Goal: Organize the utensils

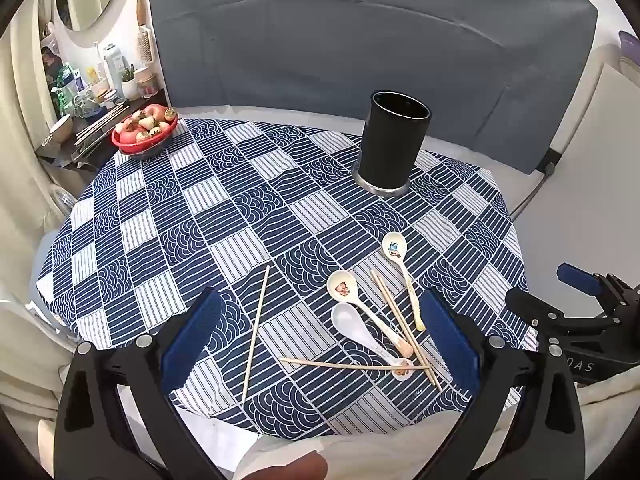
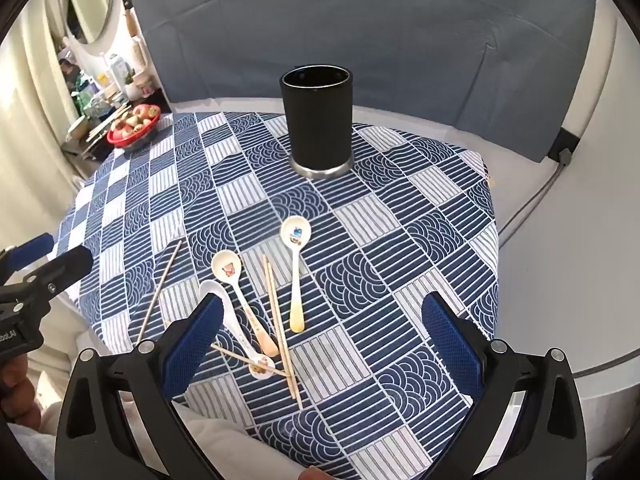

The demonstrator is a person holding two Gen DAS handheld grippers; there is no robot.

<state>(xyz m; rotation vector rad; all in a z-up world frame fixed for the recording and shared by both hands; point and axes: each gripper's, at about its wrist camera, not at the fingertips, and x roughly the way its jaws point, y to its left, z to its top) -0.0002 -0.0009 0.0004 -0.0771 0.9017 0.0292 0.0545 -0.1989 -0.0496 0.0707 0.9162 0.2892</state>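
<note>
Blue-patterned bench (image 1: 192, 208) carries a black holder (image 1: 394, 142) upright at the back; spoons (image 1: 360, 316) and chopsticks (image 1: 404, 328) lie scattered near both tools, left tool (image 1: 320, 344) and right tool (image 2: 320, 344), each spread apart, holding nothing.

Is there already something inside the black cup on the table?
The black cup stands upright. Only its dark rim and upper inner wall show, with no utensil sticking out. Its bottom is hidden, so something short inside cannot be excluded.
</note>
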